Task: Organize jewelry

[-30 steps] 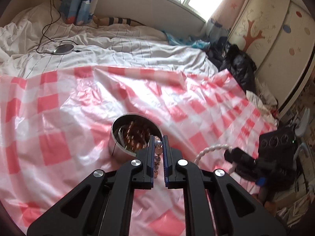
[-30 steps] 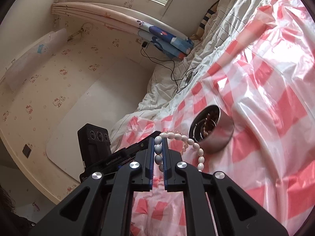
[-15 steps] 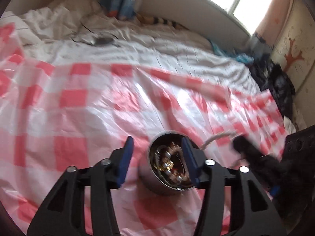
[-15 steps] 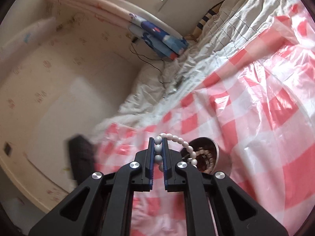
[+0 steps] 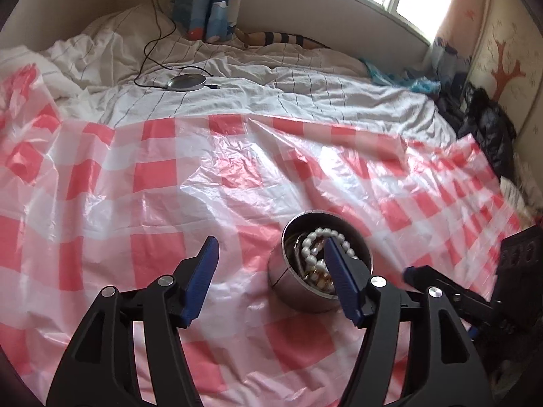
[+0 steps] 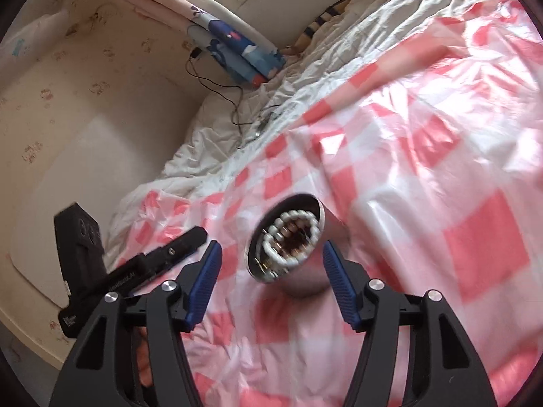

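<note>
Both claws wide open, empty: left claw [image 5: 269, 273], right claw [image 6: 268, 273]. White beads [image 6: 293, 237] piled in tin [image 5: 288, 281] just ahead. Bump could tip tin on soft bed.

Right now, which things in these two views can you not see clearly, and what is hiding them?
- Left wrist view: the near side of the metal cup interior, covered by one finger of the left hand-held gripper.
- Both views: the darker jewelry under the pearl string; shaded and too small to identify.
- Right wrist view: the cup and checkered sheet are motion-blurred.
- Left wrist view: the right hand-held gripper is blurred and cut off by the frame edge.
</note>
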Demonstrator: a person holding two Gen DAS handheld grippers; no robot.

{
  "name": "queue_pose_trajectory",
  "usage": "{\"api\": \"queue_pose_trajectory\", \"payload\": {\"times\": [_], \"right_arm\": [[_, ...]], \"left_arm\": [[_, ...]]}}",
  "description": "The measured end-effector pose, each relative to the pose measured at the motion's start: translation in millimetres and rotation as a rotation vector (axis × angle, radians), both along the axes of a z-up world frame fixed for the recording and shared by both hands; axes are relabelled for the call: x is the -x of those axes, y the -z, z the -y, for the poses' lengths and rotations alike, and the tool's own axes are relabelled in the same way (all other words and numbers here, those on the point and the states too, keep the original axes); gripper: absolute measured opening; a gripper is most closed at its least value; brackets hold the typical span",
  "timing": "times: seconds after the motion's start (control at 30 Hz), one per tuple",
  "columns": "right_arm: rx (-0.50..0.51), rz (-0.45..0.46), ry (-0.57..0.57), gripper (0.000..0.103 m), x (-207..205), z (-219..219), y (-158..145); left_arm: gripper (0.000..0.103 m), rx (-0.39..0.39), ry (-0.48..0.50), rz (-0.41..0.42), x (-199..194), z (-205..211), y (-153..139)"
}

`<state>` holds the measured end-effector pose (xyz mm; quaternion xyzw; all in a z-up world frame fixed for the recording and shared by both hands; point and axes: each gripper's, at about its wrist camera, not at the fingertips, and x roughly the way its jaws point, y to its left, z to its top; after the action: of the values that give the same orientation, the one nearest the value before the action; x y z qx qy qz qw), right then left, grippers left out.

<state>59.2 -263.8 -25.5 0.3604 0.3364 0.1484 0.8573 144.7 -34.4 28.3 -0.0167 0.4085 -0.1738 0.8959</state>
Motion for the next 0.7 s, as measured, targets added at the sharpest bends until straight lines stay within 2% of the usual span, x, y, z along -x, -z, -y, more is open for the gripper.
{"api": "queue_pose_trajectory", "payload": {"times": [0.07,0.1,0.13,0.2,0.3,0.4,0.47,0.57,0.7], "right_arm": [[0.08,-0.009,0.023,0.074,16,-2,-7],[0.154,-0.016,0.04,0.083,26,-7,-11],[0.217,-0.023,0.053,0.087,34,-10,-13],[0.361,-0.041,0.059,0.087,49,-22,-13],[0.5,-0.079,0.049,0.087,62,-34,-7],[0.564,-0.065,0.07,0.089,71,-37,-8],[0.597,-0.057,0.083,0.09,76,-39,-8],[0.625,-0.06,0.086,0.091,83,-41,-9],[0.638,-0.044,0.099,0.094,92,-49,-16]], "left_arm": [[0.065,-0.053,0.01,0.012,11,0,3],[0.067,-0.077,0.011,0.016,17,0,4],[0.068,-0.104,0.012,0.018,24,-1,6],[0.07,-0.15,0.015,0.029,38,-1,9],[0.078,-0.219,0.026,0.073,57,-1,10],[0.08,-0.267,-0.004,0.097,75,-9,11],[0.081,-0.255,-0.017,0.102,85,-16,8],[0.089,-0.221,-0.054,0.128,101,-30,2],[0.093,-0.22,-0.056,0.139,111,-37,1]]}}
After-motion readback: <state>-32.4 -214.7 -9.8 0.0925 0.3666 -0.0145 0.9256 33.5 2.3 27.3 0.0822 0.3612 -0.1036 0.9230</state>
